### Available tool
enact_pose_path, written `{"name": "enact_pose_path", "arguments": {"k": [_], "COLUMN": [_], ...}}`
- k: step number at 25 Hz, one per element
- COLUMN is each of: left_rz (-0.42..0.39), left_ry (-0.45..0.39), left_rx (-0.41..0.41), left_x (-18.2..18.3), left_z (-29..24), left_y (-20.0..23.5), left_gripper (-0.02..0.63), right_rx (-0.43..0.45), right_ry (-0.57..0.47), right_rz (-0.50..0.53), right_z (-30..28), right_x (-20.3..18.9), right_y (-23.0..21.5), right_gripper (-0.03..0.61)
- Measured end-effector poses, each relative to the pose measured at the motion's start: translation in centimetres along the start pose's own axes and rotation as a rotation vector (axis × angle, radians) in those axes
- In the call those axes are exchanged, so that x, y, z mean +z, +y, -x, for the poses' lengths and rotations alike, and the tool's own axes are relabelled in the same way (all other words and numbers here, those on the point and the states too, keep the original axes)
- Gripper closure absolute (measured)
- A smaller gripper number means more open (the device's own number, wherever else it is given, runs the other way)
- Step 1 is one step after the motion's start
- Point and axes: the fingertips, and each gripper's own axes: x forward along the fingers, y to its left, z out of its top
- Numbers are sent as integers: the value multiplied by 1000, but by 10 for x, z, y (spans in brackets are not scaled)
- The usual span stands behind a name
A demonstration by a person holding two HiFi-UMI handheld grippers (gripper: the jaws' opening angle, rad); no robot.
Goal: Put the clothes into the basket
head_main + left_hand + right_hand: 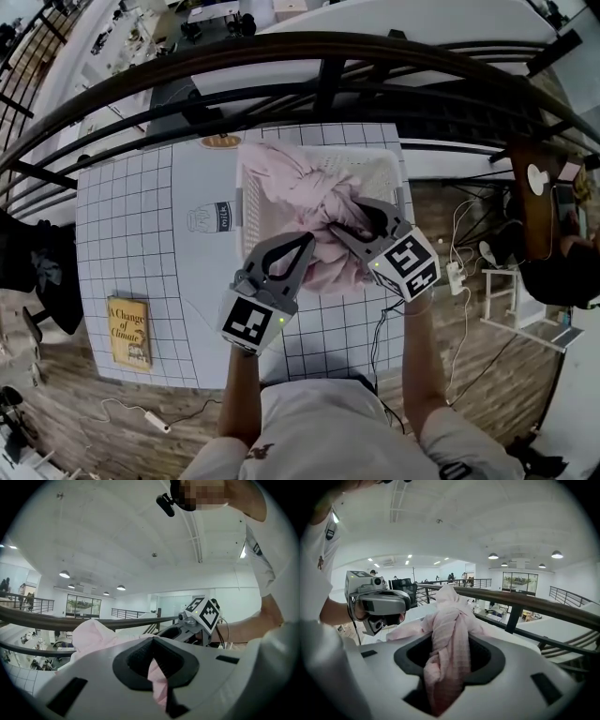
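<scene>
Pink garment (305, 192), clamped tight by both my left hand-held gripper (295, 248) and right hand-held gripper (361, 225), hangs over the white basket (400, 183) on the table (131, 216), where a loose fold catching the near rim could spill it outside.

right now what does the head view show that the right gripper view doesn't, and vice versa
Only the head view: the white basket beneath the pink cloth, and a yellow book on the gridded table. Only the right gripper view: ceiling lights, and up close the twisted fabric clamped between the right gripper's jaws. Both: the pink cloth, the left gripper and the dark railing.
</scene>
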Motion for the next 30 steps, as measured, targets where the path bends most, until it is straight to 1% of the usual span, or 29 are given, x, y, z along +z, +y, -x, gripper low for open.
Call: {"name": "enact_pose_path", "arguments": {"k": [12,30], "left_rz": [29,58], "left_ry": [23,57], "left_rx": [19,36], "left_x": [-16,-31], "left_z": [-8,-16], "left_y": [18,27], "left_gripper": [612,612], "right_rx": [51,119], "right_ry": [108,220], "right_rz": [-18,-16], "right_z": [-35,-65], "right_x": [-31,-57], "right_y": [-11,-18], "right_gripper": [380,380]}}
